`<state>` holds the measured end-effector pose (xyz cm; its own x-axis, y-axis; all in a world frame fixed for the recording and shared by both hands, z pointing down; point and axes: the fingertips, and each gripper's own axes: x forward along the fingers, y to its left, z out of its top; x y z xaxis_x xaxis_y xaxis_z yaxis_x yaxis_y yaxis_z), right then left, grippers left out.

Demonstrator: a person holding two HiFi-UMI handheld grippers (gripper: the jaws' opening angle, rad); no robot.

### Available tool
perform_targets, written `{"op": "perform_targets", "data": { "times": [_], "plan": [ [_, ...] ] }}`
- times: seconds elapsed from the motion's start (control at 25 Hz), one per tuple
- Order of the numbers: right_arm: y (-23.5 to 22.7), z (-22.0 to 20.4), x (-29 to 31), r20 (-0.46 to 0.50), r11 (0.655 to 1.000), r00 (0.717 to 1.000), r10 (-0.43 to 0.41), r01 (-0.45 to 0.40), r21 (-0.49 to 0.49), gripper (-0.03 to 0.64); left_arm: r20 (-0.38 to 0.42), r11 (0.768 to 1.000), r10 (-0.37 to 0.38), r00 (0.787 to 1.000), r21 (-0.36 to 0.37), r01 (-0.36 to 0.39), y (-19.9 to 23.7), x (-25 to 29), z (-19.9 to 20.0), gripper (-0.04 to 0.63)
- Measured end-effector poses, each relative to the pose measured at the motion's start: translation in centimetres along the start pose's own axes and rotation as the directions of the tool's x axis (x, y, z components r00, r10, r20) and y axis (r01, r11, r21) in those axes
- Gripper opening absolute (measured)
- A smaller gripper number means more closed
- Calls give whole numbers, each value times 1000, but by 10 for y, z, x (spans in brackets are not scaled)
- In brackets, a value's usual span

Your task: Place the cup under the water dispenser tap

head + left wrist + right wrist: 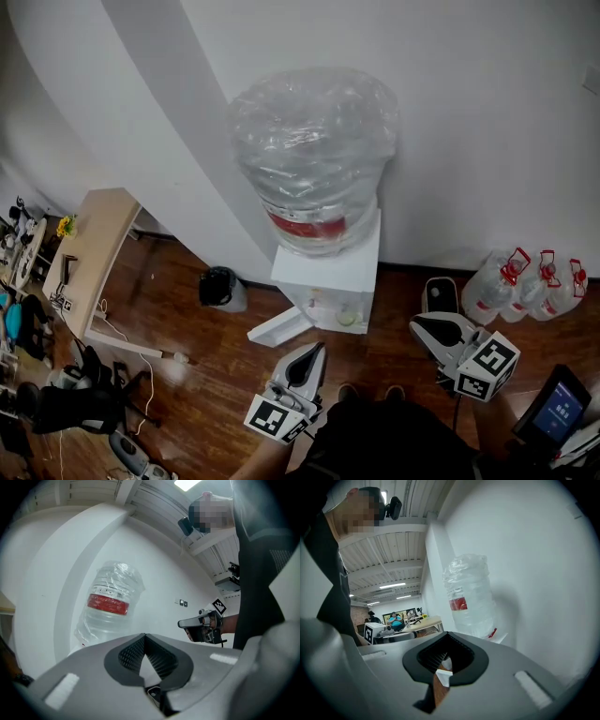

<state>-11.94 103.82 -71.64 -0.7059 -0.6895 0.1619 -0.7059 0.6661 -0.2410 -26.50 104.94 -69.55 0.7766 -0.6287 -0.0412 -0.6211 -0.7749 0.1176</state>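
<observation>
1. Bottom of the frame: the left gripper [315, 350] and right gripper [418, 325] both have their jaws pressed together with nothing between them.
2. Centre: the cup [347, 317] sits in the recess of the dispenser [330, 274], apart from both grippers.
3. Above: the bottle [314, 159] stands on top.

White wall [469, 112], dark wood floor [216, 384], pale desk [94, 234] left, black bin [218, 286] near wall.

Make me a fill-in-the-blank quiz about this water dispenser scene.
The big bottle on the dispenser wears a ___ label.
The left tongs and right tongs are both ___, holding nothing.
___ small jugs stand to the right of the dispenser.
Missing: red; shut; three.
</observation>
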Motion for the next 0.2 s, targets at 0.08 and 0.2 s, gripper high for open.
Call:
{"op": "perform_targets", "data": {
  "times": [0.08, 0.2],
  "plan": [
    [-1, 0, -1, 0, 1000, 1000, -1, 1, -1, 0, 0, 1000, 1, 1000, 2, -1, -1, 0, 0, 21],
    [-3, 2, -2, 4, 1000, 1000, -5, 5, -2, 0, 1, 1000, 13, 1000, 5, -13, -1, 1, 0, 21]
  ]
}}
